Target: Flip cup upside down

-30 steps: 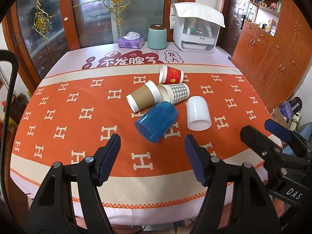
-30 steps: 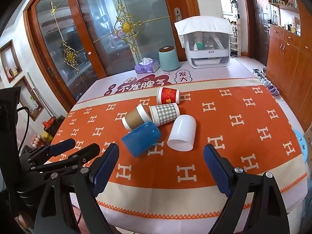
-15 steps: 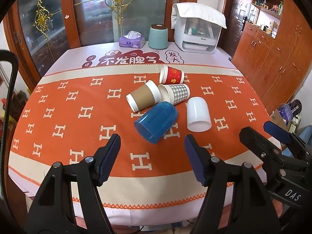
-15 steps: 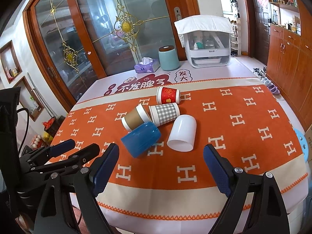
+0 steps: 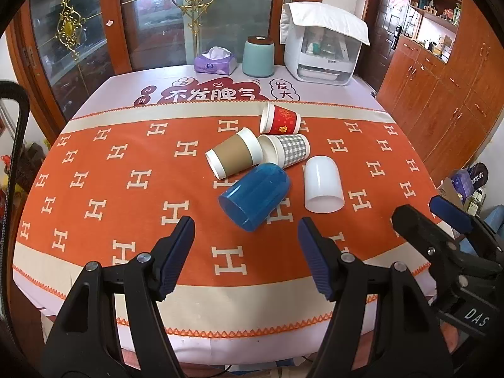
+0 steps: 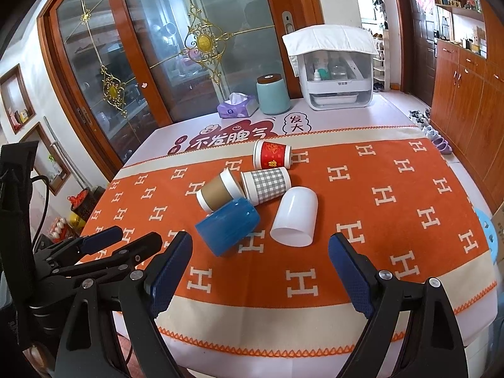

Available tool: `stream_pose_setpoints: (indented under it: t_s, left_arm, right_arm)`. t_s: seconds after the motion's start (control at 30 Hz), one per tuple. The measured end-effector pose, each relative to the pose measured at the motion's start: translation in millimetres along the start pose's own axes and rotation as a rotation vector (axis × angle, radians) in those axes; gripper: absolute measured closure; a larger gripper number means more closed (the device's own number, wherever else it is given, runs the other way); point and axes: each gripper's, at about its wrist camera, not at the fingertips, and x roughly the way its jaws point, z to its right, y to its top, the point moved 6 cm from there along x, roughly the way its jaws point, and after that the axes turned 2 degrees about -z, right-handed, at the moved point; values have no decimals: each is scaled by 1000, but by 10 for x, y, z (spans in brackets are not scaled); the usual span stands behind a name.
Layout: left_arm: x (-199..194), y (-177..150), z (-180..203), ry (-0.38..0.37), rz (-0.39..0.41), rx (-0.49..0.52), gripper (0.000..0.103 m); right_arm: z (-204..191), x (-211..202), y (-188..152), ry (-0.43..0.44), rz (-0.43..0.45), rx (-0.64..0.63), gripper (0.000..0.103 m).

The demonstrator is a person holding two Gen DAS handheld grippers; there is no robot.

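Note:
Several cups lie on their sides in a cluster on the orange cloth: a blue plastic cup point(image 5: 255, 196) point(image 6: 227, 229), a white cup point(image 5: 322, 183) point(image 6: 294, 216), a brown paper cup point(image 5: 233, 157) point(image 6: 218, 192), a grey checked cup point(image 5: 285, 150) point(image 6: 266, 184) and a red cup point(image 5: 279, 120) point(image 6: 271, 154). My left gripper point(image 5: 245, 249) is open and empty, just short of the blue cup. My right gripper point(image 6: 260, 264) is open and empty, near the white and blue cups; it also shows in the left wrist view point(image 5: 441, 217).
At the table's far end stand a purple tissue box point(image 5: 215, 61), a teal canister point(image 5: 258, 56) and a white covered appliance point(image 5: 324, 44). Wooden cabinets point(image 5: 441, 88) line the right wall; glass doors stand behind the table. The near table edge point(image 5: 252, 334) lies under both grippers.
Both grippers have drifted very slightly; the cups have not moved and both jaws stay open.

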Motion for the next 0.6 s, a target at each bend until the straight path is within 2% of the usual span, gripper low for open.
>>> stream_pose_setpoints:
  t_s: [0.6]
  left_arm:
    - [10,-6,-15,7,3,-5,37]
  right_arm:
    - [-6,93,38,1,-14,0,14]
